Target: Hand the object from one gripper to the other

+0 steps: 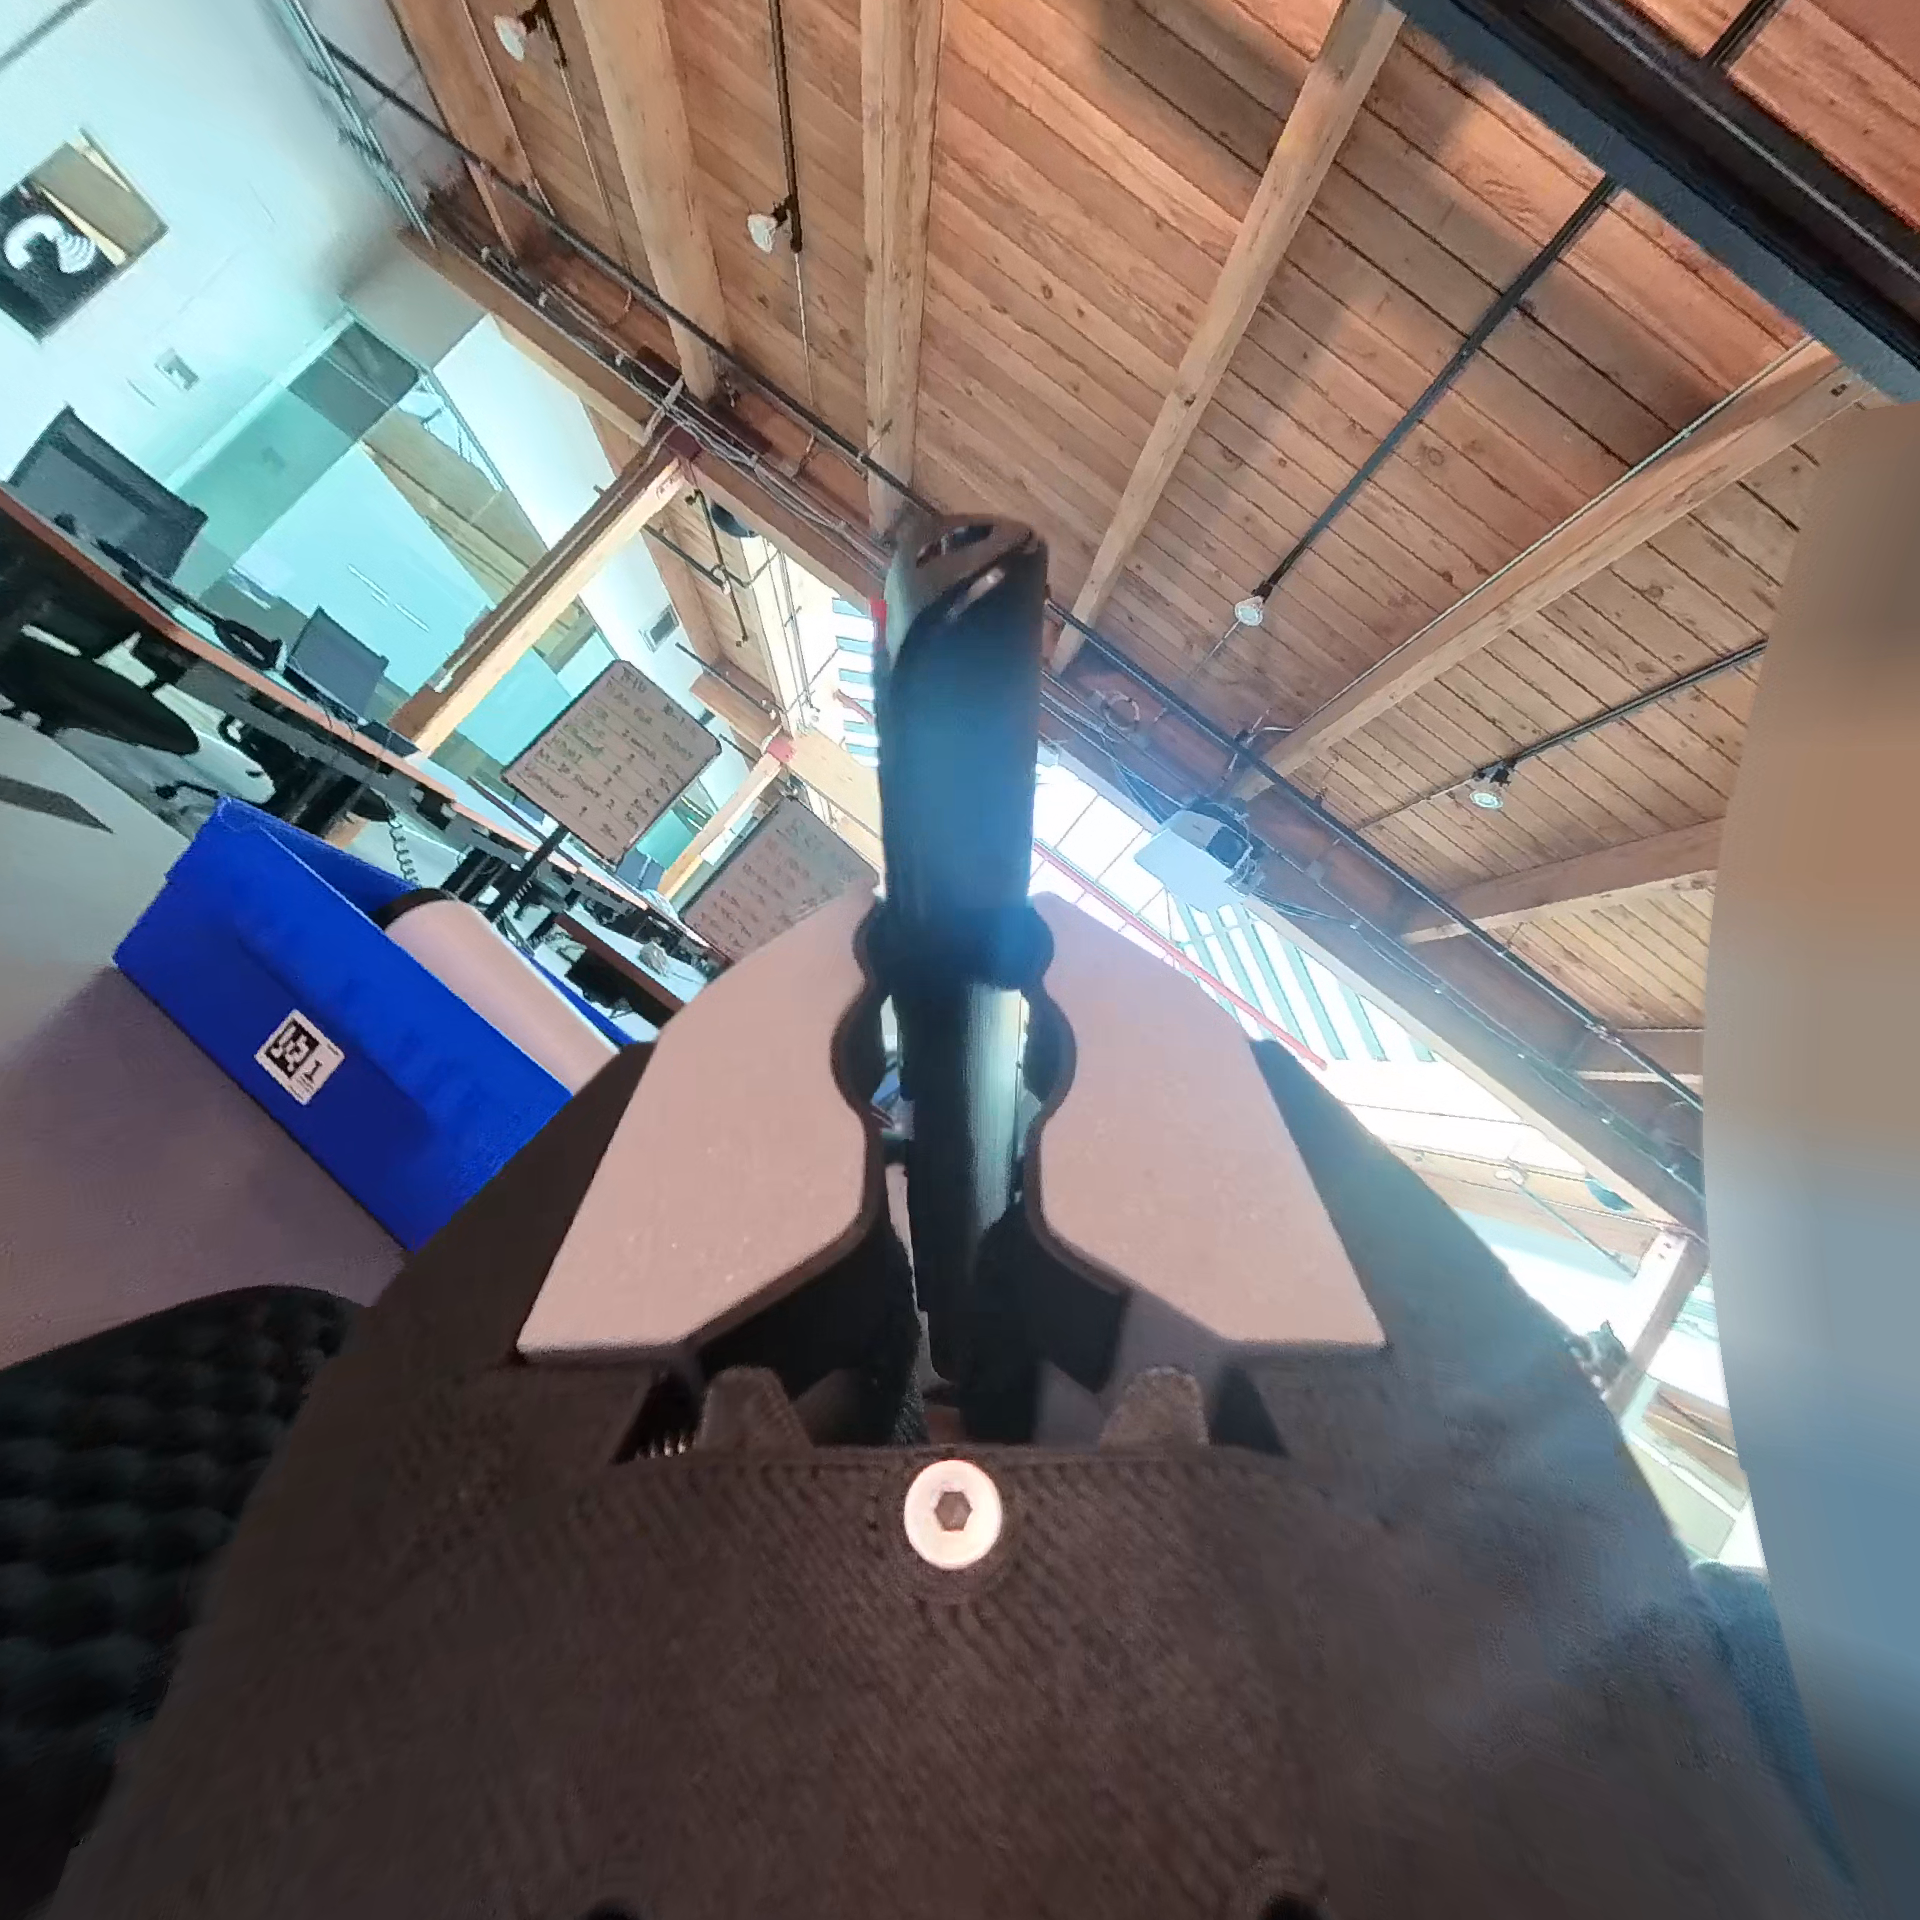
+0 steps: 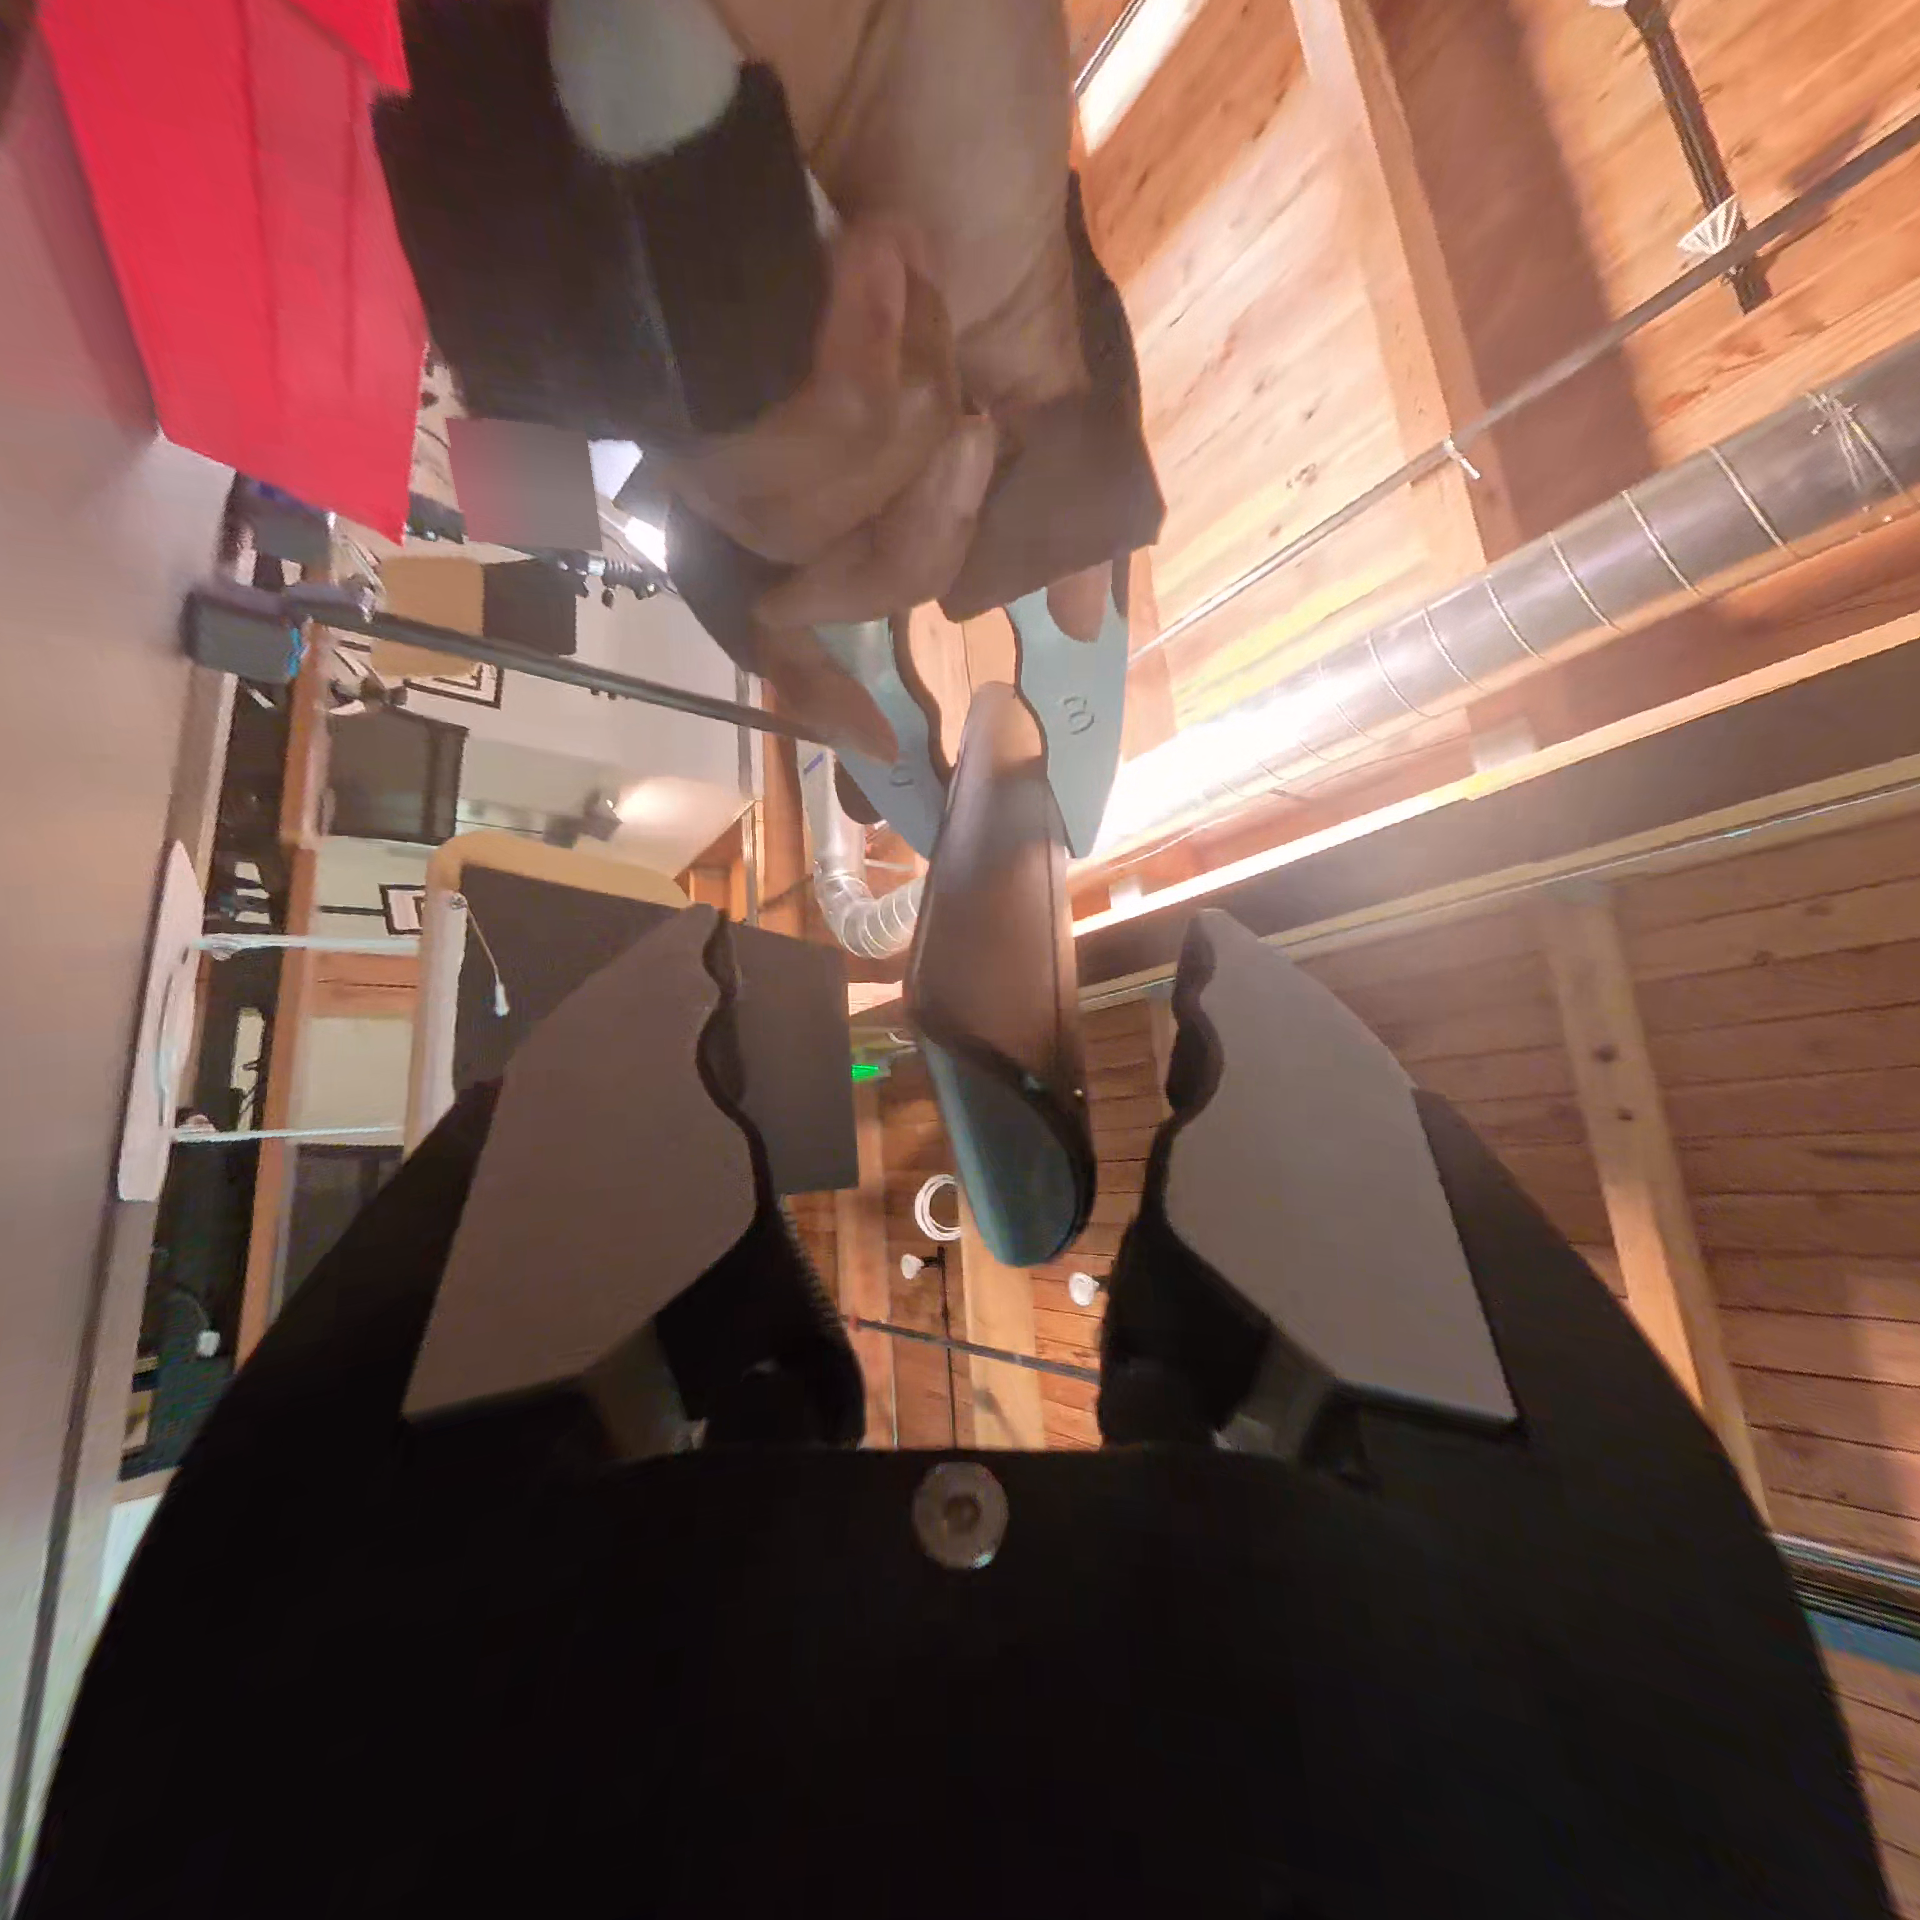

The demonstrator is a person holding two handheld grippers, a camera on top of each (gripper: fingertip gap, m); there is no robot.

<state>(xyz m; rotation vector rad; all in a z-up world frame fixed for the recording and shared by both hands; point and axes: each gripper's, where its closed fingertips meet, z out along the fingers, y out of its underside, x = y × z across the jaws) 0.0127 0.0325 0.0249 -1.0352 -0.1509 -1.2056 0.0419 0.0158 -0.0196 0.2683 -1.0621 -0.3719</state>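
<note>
The object is a long, slim black piece with a rounded end. In the left wrist view my left gripper [image 1: 956, 951] is shut on the black object [image 1: 961, 748], which sticks out past the fingertips toward the ceiling. In the right wrist view the same object [image 2: 997, 997] hangs from the left gripper [image 2: 1003, 821], held by a person's hand [image 2: 914, 436]. My right gripper [image 2: 951, 935] is open, and the object's free end sits in the gap between its fingers [image 2: 613, 1122], touching neither.
A blue bin [image 1: 312, 1039] stands on a grey surface at the left in the left wrist view. A red bin [image 2: 249, 239] shows at the top left in the right wrist view. Wooden ceiling beams [image 1: 1226, 312] and a metal duct [image 2: 1558, 592] fill the background. The gap from one gripper's tips to the other's is roughly 6 cm.
</note>
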